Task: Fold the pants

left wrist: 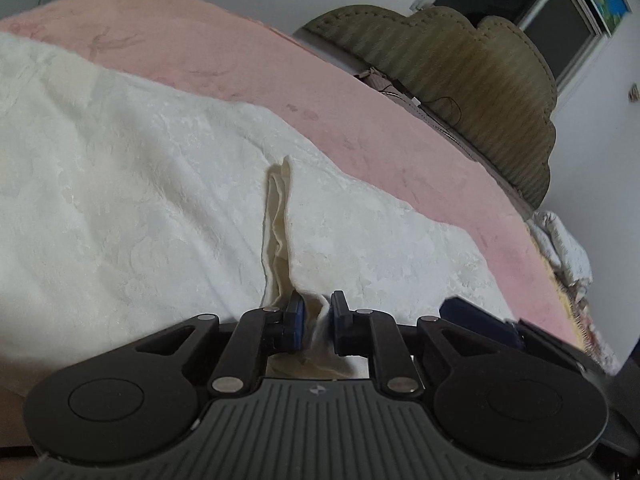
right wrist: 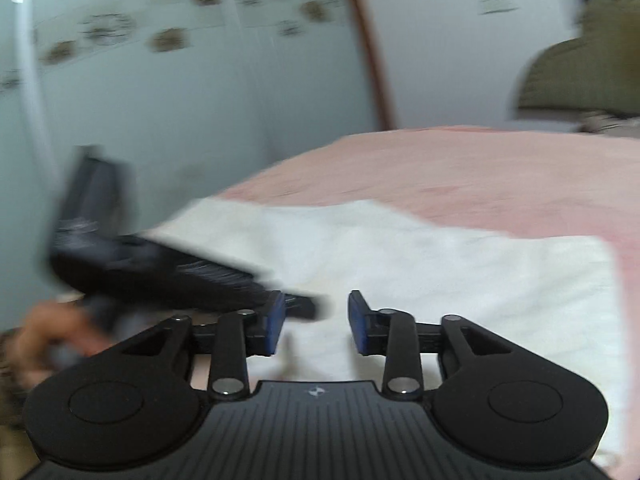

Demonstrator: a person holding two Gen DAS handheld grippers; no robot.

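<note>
White patterned pants (left wrist: pixel 140 208) lie spread on a pink bed cover (left wrist: pixel 224 60). My left gripper (left wrist: pixel 318 320) is shut on a raised fold of the pants' near edge, and a cream inner layer (left wrist: pixel 278 216) shows in the pinched ridge. In the right wrist view the pants (right wrist: pixel 440 272) lie flat under my right gripper (right wrist: pixel 316 324), which is open with nothing between its blue pads. The left gripper's black body (right wrist: pixel 160 272) shows blurred at the left of that view, touching the pants' edge.
An olive padded headboard (left wrist: pixel 460 80) stands at the bed's far end, with a window (left wrist: pixel 520 0) behind. A crumpled white cloth (left wrist: pixel 564 248) lies at the bed's right edge. A tiled wall (right wrist: pixel 160 80) and a person's hand (right wrist: pixel 48 336) show in the right view.
</note>
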